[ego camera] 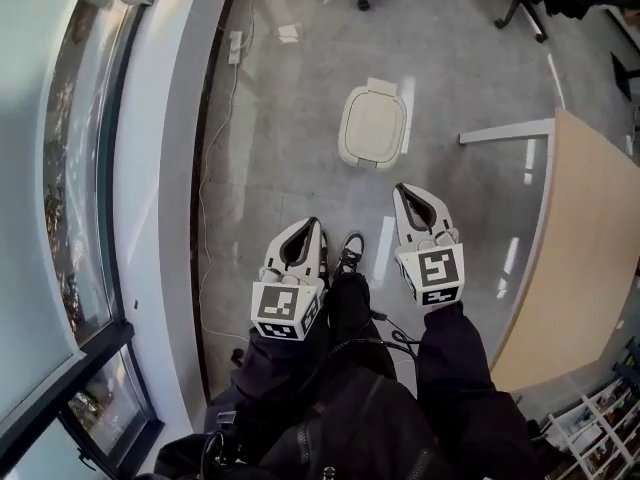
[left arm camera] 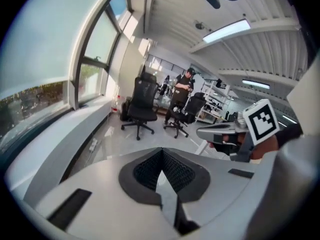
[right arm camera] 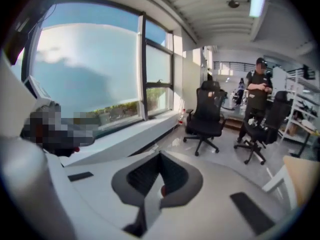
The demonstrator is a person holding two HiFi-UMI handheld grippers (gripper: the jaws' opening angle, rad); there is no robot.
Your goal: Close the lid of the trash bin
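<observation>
While trash bin (ego camera: 374, 126) sits closed | left gripper (ego camera: 313, 224) — jaws together, empty | right gripper (ego camera: 401, 189) — likewise

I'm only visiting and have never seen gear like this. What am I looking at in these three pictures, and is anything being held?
There is no robot: a person stands holding a two-jaw gripping tool in each hand. The downward picture comes from a camera on the person's head; it shows the left gripper and the right gripper over a grey floor. Ahead on that floor stands a white trash bin, its lid looking shut, with a wooden desk to the right. The other two pictures come from cameras riding on each gripper, looking along its jaws into an office with black chairs. Both pairs of jaws are together, with nothing between them.
</observation>
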